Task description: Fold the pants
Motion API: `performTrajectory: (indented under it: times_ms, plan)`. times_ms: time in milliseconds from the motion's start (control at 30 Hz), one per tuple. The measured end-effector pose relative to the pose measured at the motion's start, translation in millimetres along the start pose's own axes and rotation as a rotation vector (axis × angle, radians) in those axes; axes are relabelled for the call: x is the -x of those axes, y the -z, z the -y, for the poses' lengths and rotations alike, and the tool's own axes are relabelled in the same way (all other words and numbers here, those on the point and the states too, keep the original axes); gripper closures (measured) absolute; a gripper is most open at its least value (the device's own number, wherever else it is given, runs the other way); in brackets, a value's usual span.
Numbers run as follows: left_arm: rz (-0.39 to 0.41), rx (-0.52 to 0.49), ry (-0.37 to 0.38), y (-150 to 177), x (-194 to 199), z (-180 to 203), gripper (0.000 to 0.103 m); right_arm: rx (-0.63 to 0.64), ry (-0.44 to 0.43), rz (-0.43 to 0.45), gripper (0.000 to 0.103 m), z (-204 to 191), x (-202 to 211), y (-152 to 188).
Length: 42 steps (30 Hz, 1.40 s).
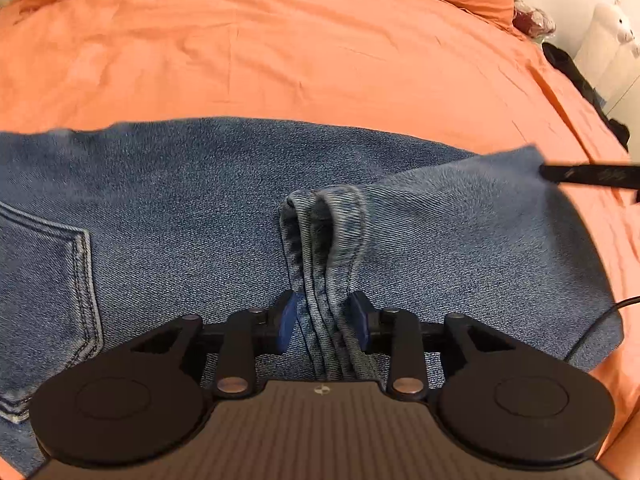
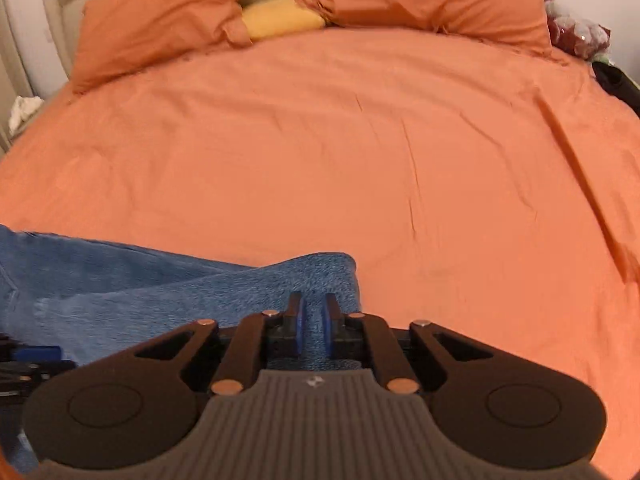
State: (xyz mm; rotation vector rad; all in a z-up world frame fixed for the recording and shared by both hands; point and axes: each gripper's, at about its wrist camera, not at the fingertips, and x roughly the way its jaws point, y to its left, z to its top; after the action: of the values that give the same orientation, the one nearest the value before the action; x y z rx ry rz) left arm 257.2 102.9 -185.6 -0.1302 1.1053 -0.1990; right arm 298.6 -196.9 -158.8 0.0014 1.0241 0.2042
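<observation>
Blue denim pants [image 1: 192, 208] lie across the near part of an orange bed [image 1: 304, 52], a back pocket at the left. My left gripper [image 1: 325, 320] is shut on a bunched hem of the pants, which rises in folds between its blue pads [image 1: 289, 320]. In the right wrist view my right gripper [image 2: 313, 320] has its pads close together on the edge of a denim leg [image 2: 240, 284], shut on the pants. The right gripper's black finger [image 1: 588, 176] shows at the pants' right corner in the left wrist view.
Orange pillows [image 2: 160, 28] and a yellow cushion [image 2: 280, 18] lie at the headboard. Dark items [image 1: 568, 64] and a white plush toy [image 1: 616, 36] sit beside the bed's right edge. A black cable [image 1: 600, 320] crosses the sheet at right.
</observation>
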Motion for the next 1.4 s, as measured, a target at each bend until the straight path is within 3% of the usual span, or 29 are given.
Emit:
performTrajectory:
  times_ms: [133,367,600,800,1033,1167,1400]
  plan:
    - [0.002,-0.015,0.007,0,-2,-2,0.062,-0.020,0.012,-0.039,0.103,6,-25,4]
    - [0.005,-0.011,0.022,1,2,-6,0.062,-0.018,0.032,-0.029,0.103,-5,5,-5]
    - [0.012,-0.039,-0.012,1,3,-1,0.062,0.017,-0.012,-0.003,0.101,-19,71,55]
    - [0.025,-0.075,-0.022,3,0,3,0.062,-0.073,-0.017,-0.044,0.103,-3,34,97]
    - [0.066,-0.061,-0.008,8,7,1,0.059,-0.103,-0.033,-0.005,0.103,-4,55,96]
    - [0.085,-0.075,-0.017,20,25,6,0.055,-0.139,-0.058,0.070,0.089,-3,96,112]
    - [0.065,-0.110,0.001,41,55,16,0.057,-0.123,-0.024,0.036,0.088,-6,106,139]
